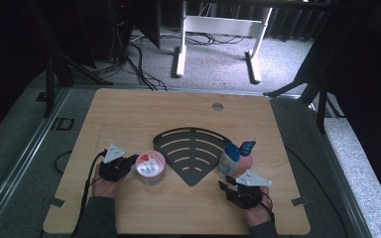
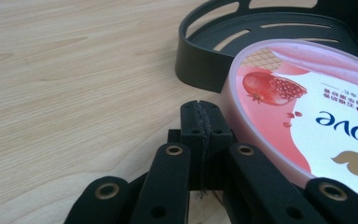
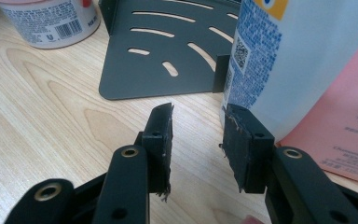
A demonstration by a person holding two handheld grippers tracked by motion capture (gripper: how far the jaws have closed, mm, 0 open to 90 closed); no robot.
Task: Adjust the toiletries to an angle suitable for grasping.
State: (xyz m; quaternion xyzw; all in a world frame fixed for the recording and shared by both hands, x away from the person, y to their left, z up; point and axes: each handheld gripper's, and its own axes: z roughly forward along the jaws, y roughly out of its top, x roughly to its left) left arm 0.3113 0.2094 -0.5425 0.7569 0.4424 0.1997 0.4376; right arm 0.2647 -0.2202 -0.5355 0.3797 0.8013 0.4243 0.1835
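Tub (image 1: 151, 167) first: your pink ice-cream tub stands upright on the surface (image 1: 129, 119), just left of the black rack (image 1: 192, 153), with its printed lid on, so you cannot see what is in it. From your left tool's view the lid (image 2: 307, 116) shows a pomegranate picture and sits close against the rack's curved wall (image 2: 200, 70). Your left tool (image 1: 124, 163) rests right beside the tub on the side away from the rack, its jaws closed flat together on nothing, just off the tub's rim.

The rack, a slotted fan-shaped tray, lies flat mid-surface with nothing on it. Just right of the rack stands a white bottle (image 1: 230, 161) with a blue cap, upright, and a pink packet (image 1: 248, 163) sits right behind it, farther from the rack. In your right tool's view the bottle (image 3: 298, 60) stands against the rack's corner.

Your right tool (image 1: 226, 185) sits near the rack's pointed end, jaws parted and gripping nothing; one pad (image 3: 242, 144) is just short of the bottle's base.
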